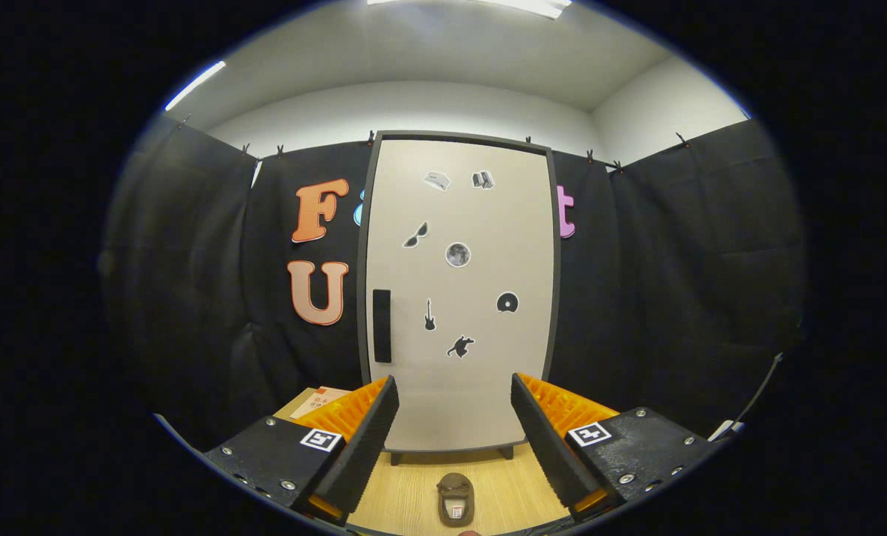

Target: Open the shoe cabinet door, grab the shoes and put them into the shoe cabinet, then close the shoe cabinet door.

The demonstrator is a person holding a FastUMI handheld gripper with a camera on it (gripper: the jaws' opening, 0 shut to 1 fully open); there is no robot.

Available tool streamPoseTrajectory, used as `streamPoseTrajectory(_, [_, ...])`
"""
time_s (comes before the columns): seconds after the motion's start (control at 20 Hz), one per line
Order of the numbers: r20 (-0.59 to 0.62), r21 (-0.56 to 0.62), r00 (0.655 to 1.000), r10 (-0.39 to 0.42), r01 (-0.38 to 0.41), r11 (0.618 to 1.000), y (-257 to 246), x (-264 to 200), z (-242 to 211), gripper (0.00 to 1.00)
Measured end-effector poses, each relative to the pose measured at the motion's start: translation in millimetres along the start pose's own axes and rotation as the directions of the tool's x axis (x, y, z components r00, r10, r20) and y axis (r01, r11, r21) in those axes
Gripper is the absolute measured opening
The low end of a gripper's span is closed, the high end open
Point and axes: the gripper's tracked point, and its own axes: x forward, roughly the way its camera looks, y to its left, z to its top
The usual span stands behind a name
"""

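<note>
the tall pale-beige shoe cabinet with its dark frame stood upright against the black cloth wall, raised on short dark feet over the light wooden floor. its flat door was closed, flush within the frame, and a narrow black rectangular handle sat upright near the door's left edge, about halfway down. small black-and-grey stickers were scattered over the door face, among them a round grey one near the middle, a guitar shape lower down and a pair of sunglasses higher up. the tool hung in front of the cabinet with its two fingers spread wide and released, nothing between them; they stood well apart from the door and touched nothing. down on the floor, between the fingers and nearer than the cabinet, lay a single brown soft shoe, its opening turned toward the tool, with something pale inside that i could not make out. beyond the left finger, beside the cabinet's lower left corner, a tan cardboard box with a reddish printed label rested on the floor against the cloth. above the cloth, the white wall and ceiling of the room showed, with bright strip lights.
</note>
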Motion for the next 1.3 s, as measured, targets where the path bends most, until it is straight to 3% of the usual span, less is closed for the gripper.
streamPoseTrajectory(0.45, [-0.002,0.012,0.998,0.064,-0.064,0.998,46,39,1,0.95])
streamPoseTrajectory(0.85, [-0.019,0.002,0.993,0.115,-0.115,0.993,100,115,-6,0.95])
streamPoseTrajectory(1.3, [-0.02,0.019,0.993,0.113,-0.112,0.993,123,206,-10,0.95])
